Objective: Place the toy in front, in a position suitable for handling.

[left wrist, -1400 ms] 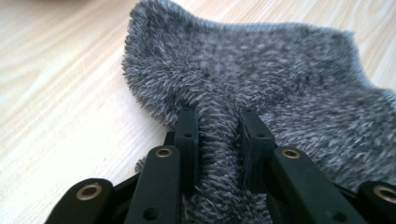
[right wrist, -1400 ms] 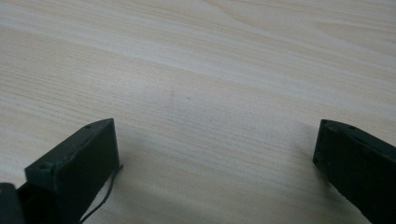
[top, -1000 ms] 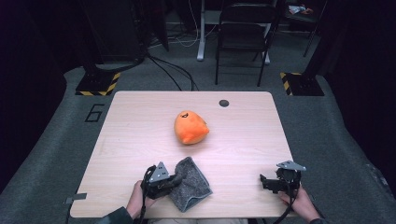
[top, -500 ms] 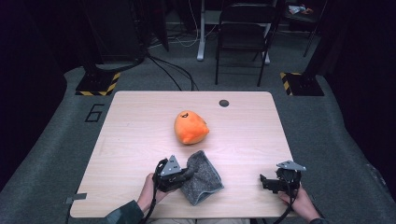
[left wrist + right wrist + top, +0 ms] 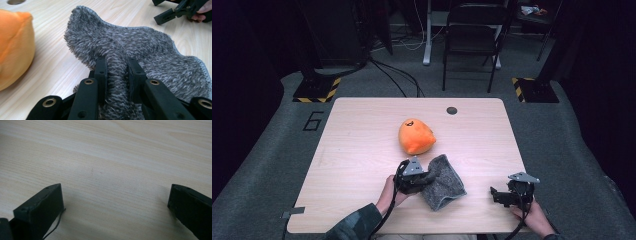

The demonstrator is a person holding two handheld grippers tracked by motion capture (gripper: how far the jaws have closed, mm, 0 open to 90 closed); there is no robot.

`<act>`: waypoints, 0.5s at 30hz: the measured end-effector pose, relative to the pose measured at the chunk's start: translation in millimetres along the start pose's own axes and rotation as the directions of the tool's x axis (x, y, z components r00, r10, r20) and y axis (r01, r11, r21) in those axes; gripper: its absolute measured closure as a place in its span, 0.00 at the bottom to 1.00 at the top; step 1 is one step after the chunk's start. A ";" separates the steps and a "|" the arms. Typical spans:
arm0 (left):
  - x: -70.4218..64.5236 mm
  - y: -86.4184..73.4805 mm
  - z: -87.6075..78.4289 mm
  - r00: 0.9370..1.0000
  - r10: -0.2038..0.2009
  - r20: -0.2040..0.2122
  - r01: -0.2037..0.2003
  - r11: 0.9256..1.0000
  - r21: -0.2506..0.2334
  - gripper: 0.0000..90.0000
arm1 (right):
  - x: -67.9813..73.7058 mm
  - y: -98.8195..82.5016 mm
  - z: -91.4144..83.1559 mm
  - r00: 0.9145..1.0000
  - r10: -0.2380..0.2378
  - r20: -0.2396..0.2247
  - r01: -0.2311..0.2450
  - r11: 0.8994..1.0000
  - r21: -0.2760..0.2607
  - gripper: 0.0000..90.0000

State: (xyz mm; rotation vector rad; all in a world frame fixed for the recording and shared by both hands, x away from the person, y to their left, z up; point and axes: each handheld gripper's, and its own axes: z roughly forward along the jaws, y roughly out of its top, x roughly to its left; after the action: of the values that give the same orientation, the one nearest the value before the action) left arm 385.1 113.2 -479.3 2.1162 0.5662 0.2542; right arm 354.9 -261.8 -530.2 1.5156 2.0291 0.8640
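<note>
**Now: grey cloth pinched in the left jaws**

From above, the left gripper (image 5: 426, 178) clamps the near-left edge of the grey cloth (image 5: 444, 182); an orange plush (image 5: 416, 136) sits just beyond its fingers.

Along the left jaws, cloth bunches between both pads.

Along the right gripper (image 5: 115, 202), fingers stand wide apart over bare table (image 5: 107, 157).

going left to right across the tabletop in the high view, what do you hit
left gripper → grey fuzzy cloth → right gripper. The orange plush toy sits farther back, above the left gripper, so its place in the order is unclear.
</note>
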 end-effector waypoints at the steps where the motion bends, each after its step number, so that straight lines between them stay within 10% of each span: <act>1: 1.0 0.6 2.8 1.000 0.001 0.001 -0.001 1.000 0.005 0.82 | 0.0 0.0 0.0 1.000 0.000 0.000 0.000 1.000 0.000 0.00; 15: 0.9 4.4 54.3 0.999 -0.013 0.047 0.010 0.998 0.062 0.81 | 0.0 -0.1 -0.1 1.000 -0.001 0.000 0.001 1.000 0.000 0.00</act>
State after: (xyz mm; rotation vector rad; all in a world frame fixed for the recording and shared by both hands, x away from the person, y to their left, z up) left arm 408.0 72.1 -506.8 2.1723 0.5651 0.1812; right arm 354.8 -261.8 -530.2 1.5147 2.0296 0.8631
